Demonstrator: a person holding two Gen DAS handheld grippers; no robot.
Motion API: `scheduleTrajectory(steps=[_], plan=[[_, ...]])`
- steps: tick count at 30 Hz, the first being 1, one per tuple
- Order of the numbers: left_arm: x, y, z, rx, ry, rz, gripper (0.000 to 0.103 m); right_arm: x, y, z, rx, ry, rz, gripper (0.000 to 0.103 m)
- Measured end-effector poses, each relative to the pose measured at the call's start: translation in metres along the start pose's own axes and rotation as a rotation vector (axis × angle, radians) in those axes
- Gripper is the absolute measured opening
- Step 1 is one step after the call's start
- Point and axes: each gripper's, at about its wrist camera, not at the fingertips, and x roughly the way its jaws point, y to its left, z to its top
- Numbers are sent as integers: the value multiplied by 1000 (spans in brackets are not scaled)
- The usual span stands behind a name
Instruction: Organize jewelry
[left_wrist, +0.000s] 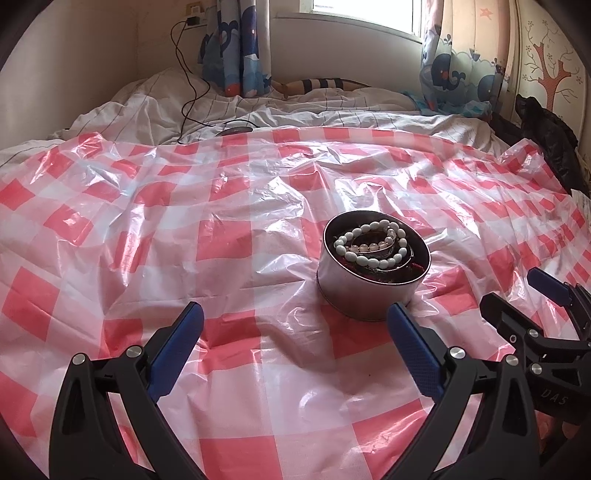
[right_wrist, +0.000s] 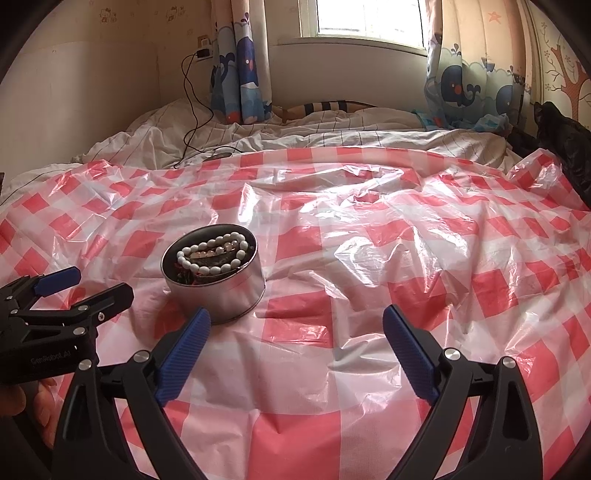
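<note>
A round metal tin (left_wrist: 354, 291) stands on the red-and-white checked plastic sheet (left_wrist: 147, 240). Inside it lie a white bead bracelet (left_wrist: 373, 261), a paler bead bracelet and some darker pieces. My left gripper (left_wrist: 295, 310) is open just short of the tin, its right fingertip close to the tin's near wall, with nothing between its pads. In the right wrist view the tin (right_wrist: 221, 299) and white bead bracelet (right_wrist: 207, 271) sit ahead to the left. My right gripper (right_wrist: 297, 314) is open and empty over the bare sheet, its left fingertip near the tin. Each gripper appears in the other's view: the right gripper (left_wrist: 517, 291) and the left gripper (right_wrist: 99, 284).
The sheet covers a bed with rumpled striped white bedding (left_wrist: 295, 107) behind it. A black charger cable (left_wrist: 188, 92) runs from the wall socket onto the bedding. Whale-print curtains (right_wrist: 240, 74) flank the window. A dark garment (left_wrist: 546, 140) lies at the right edge. A hand (right_wrist: 40, 406) holds the left gripper.
</note>
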Motion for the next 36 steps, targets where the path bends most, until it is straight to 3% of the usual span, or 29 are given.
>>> scheduleTrajectory(steps=[36], plan=[[8,0,-1,4,48,24,95,5,2,-3,-6,20,4,93]])
